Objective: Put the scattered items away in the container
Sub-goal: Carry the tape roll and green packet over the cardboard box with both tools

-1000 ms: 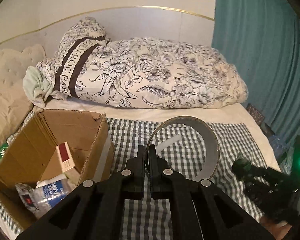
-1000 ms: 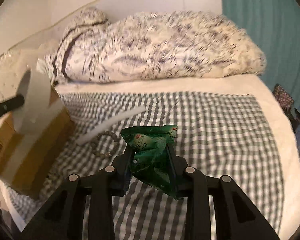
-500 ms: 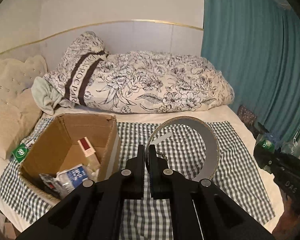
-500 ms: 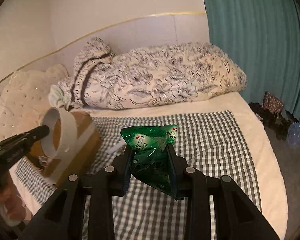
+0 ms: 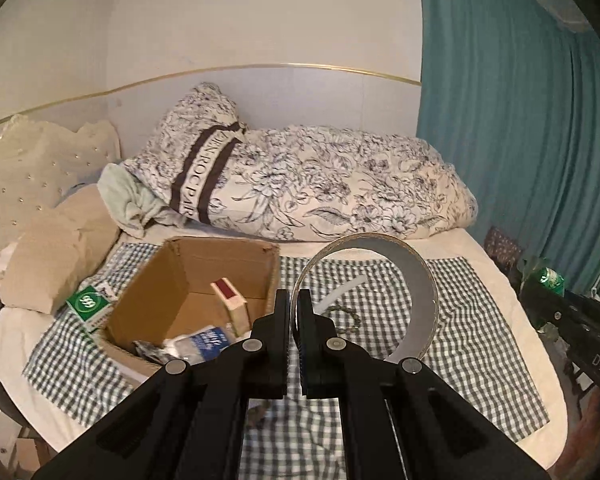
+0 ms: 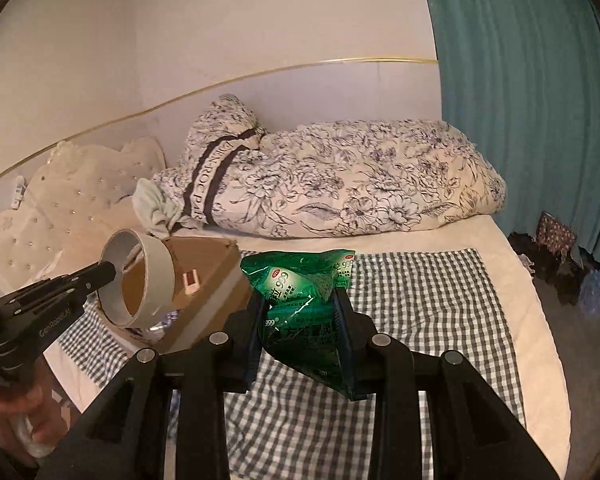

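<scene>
The left gripper (image 5: 294,320) is pinching one tape roll (image 5: 416,292) on edge, in the air beside the open cardboard box (image 5: 168,280). The right gripper (image 6: 300,312) is clamping one green packet (image 6: 300,292) upright above the checked cloth (image 6: 420,300). Open bed is lying to the right.

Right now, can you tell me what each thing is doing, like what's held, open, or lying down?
Left tongs: shut on the tape roll.
Tape roll: held up off the bed.
Right tongs: shut on the green packet.
Green packet: held, crumpled.
Cardboard box: open, things inside.
White strip: lying on the checked cloth.
Bracelet: lying on cloth.
</scene>
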Motion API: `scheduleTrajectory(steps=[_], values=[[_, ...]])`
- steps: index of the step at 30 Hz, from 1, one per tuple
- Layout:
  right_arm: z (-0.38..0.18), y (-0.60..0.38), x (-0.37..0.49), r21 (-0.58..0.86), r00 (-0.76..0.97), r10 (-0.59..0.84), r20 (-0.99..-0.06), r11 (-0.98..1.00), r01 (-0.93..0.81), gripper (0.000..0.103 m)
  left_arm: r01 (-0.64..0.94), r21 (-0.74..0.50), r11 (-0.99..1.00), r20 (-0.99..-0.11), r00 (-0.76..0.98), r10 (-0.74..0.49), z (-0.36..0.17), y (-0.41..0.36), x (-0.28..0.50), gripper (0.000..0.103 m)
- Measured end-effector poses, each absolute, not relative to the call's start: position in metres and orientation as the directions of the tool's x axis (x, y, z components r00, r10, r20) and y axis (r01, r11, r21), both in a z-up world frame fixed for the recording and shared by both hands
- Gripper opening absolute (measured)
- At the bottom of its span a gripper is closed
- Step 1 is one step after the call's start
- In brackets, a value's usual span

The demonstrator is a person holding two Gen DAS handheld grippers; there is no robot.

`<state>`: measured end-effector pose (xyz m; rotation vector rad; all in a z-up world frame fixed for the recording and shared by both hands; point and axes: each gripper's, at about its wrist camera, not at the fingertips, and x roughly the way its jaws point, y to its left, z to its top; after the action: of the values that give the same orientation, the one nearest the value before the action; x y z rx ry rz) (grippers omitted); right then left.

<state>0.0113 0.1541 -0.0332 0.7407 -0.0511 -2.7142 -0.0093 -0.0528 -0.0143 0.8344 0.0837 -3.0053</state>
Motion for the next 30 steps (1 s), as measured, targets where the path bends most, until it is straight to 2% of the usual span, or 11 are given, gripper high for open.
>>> scheduleTrajectory(steps=[17, 30], values=[[-0.023, 0.078, 0.009, 0.097, -0.798, -0.384, -0.465, -0.918, 0.386, 0.032, 0.12, -0.06, -0.991, -0.507, -0.859, -0.074, -0.01, -0.128, -0.016, 0.003], [-0.032, 0.02, -0.018, 0.099, -0.738, -0.465, -0.489, -0.87, 0.482, 0.033, 0.175, -0.053, -0.983, -0.527, -0.841, -0.121, -0.022, -0.17, -0.035, 0.003]])
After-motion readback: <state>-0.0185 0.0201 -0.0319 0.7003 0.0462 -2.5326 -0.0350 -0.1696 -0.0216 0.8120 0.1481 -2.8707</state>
